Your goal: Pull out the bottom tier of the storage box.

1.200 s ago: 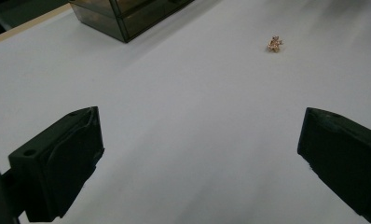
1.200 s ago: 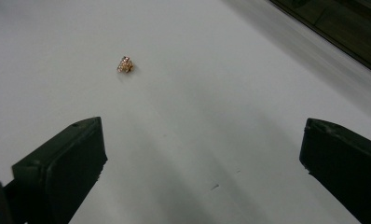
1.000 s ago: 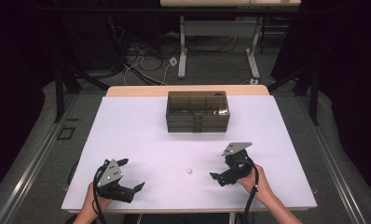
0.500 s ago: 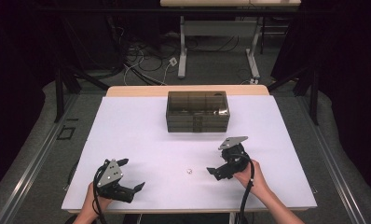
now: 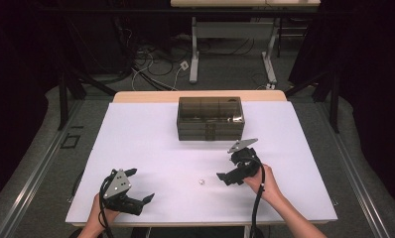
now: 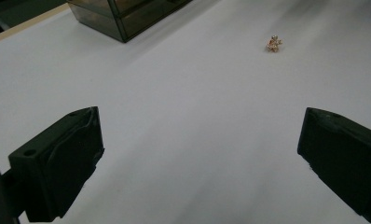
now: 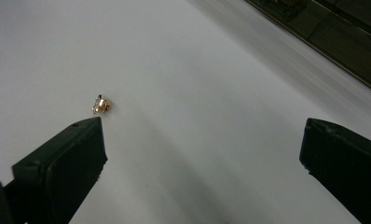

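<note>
A small gold trinket (image 5: 202, 182) lies loose near the front of the white surface (image 5: 151, 144), not yet picked up. The right hand-held gripper (image 5: 229, 177), jaws spread, hovers just beside it; the left hand-held gripper (image 5: 138, 187), also released, waits well apart.

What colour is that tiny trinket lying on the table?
Gold, glinting; the trinket shows best in the left gripper view.

One trinket, one box, two grippers on one table.

A single small gold trinket (image 7: 101, 104) lies just beyond the tip of one jaw of the right gripper (image 5: 230, 168), and well ahead of the left gripper (image 5: 138, 186). One dark clear box (image 5: 211, 118) stands beyond both, with what look like three stacked drawers, though the tint makes that unsure. The white table (image 5: 151, 144) carries all.
</note>
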Demonstrator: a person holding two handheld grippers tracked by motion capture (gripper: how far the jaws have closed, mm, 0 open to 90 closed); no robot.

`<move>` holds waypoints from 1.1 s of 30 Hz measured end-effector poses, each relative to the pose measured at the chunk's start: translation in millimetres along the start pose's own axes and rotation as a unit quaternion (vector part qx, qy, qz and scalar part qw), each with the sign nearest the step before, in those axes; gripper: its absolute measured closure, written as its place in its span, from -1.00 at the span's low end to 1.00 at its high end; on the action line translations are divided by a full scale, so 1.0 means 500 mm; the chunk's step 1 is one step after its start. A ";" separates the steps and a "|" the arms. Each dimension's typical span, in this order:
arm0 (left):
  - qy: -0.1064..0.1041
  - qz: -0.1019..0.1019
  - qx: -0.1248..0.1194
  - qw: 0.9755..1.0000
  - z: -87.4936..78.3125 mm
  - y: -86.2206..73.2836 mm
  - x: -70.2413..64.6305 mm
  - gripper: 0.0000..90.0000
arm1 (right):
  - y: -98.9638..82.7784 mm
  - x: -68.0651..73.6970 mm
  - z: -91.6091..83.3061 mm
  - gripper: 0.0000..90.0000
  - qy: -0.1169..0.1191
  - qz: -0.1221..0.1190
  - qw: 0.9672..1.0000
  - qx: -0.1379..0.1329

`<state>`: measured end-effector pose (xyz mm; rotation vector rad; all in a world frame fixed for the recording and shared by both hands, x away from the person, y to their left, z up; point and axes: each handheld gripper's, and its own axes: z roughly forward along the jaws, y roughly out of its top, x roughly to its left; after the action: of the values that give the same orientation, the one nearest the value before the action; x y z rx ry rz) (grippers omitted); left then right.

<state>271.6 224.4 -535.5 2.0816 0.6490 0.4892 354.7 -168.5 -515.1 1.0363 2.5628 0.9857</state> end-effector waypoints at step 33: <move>0.000 0.001 0.001 1.000 0.000 0.000 0.000 -1.00 | 0.075 -0.019 0.053 -1.00 0.014 0.036 0.999 0.030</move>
<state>271.5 224.6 -535.4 2.0843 0.6486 0.4904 393.1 -141.7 -511.1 1.1475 2.6097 0.9516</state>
